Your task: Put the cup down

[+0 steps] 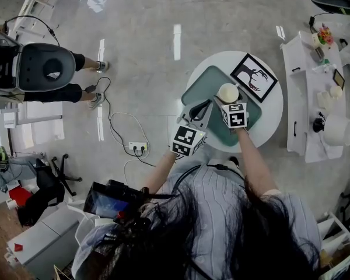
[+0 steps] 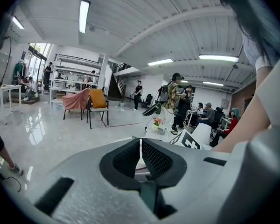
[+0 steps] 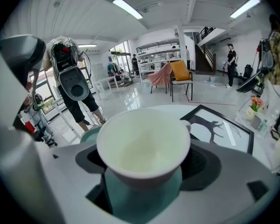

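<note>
White ceramic cup (image 3: 142,141) clamped in the right gripper (image 3: 147,161).
A teal plastic tray (image 1: 209,79) lay beneath its jaws; the left gripper (image 2: 140,158) had jaws together, empty.

Teal tray (image 1: 213,79) is bare except under the cup (image 1: 228,91) clamped in the right gripper (image 1: 229,100), so its far-left end and near-right corner are free. Framed picture (image 1: 254,77) lies just beside the tray's far-right edge and blocks that side of the round table (image 1: 275,116). Left gripper (image 1: 201,109), jaws together, crowds the near-left edge just beside the right one; little gap between them.
</note>
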The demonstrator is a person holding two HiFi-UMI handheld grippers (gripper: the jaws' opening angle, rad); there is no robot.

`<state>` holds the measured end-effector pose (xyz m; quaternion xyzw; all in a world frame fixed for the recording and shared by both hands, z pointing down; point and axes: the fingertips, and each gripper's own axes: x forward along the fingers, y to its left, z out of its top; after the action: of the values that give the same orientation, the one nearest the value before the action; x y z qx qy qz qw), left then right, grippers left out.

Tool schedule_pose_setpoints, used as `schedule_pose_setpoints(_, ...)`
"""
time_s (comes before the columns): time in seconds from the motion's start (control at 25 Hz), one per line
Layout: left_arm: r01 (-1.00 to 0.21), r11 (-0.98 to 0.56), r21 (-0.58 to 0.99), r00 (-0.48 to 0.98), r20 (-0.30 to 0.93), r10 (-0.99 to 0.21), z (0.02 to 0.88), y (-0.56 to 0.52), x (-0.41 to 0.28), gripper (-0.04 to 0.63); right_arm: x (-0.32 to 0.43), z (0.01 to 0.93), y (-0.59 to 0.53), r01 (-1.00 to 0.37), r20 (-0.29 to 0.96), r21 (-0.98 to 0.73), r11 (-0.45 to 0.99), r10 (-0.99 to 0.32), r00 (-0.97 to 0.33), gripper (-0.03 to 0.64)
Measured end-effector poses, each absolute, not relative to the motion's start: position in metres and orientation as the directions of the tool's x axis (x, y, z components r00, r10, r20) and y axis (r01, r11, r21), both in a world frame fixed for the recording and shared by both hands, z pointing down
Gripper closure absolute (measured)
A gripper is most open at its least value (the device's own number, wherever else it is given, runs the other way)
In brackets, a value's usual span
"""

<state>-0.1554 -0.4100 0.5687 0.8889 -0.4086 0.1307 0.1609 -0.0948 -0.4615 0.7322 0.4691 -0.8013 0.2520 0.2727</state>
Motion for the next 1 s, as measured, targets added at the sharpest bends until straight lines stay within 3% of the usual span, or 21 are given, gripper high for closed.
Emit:
schedule_pose_setpoints(0.44, -0.769, -0.612, 0.183, 0.631, 0.362, -0.686, 0.568, -0.41, -0.157, 0.572, -0.096, 0.733, -0.459, -0.892, 0.677, -0.158, 0.423, -0.612, -0.41, 0.212)
schedule_pose_setpoints(1.0, -0.777, -0.599, 0.191, 0.623, 0.364, -0.692, 0.573, -0.403, -0.161, 0.572, -0.102, 0.73, -0.449, -0.858, 0.723, -0.043, 0.512, -0.576, -0.38, 0.21)
